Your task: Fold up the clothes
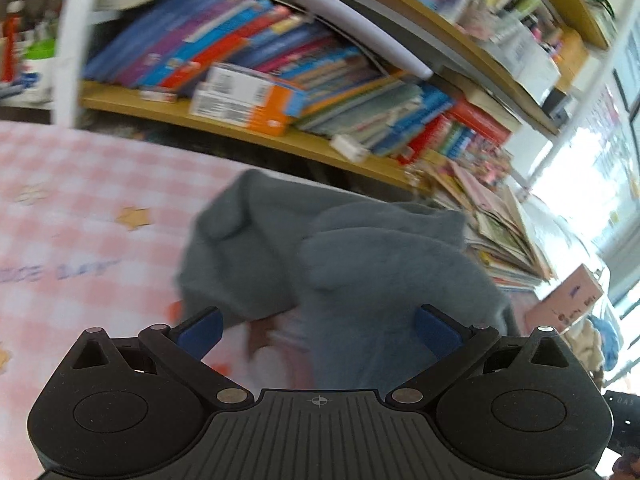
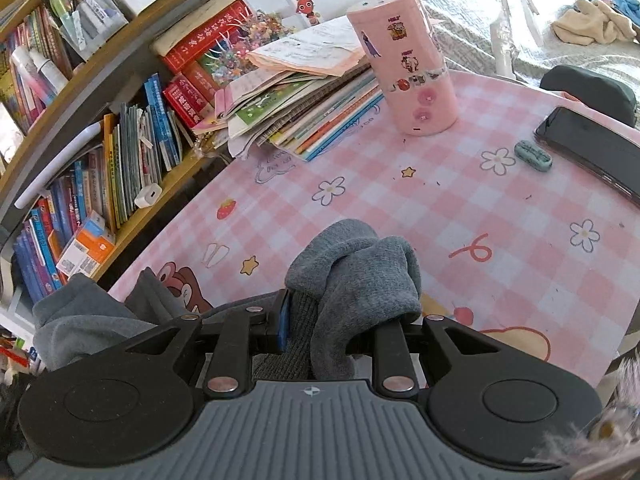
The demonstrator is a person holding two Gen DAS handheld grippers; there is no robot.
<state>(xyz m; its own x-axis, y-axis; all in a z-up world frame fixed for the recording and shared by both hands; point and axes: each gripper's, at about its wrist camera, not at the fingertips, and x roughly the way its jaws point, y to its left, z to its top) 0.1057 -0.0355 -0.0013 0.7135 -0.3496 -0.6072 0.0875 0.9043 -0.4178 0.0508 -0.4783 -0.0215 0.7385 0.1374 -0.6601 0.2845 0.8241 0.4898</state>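
Grey fleece garment (image 2: pixel 352 276) lies bunched on the pink checked tablecloth (image 2: pixel 500 216), pinched by the right gripper (image 2: pixel 344 320) while the left gripper (image 1: pixel 318 330) stands open, so the thick bunch could slip out.

Daylight floods both views. In the left wrist view the window (image 1: pixel 600 184) at the right edge is blown out to white glare, and motion blur smears the bookshelf (image 1: pixel 256 68) and checked tablecloth (image 1: pixel 80 208). The right wrist view is sharp, evenly lit, softly shadowed. Fisheye bending curves shelves toward the edges.
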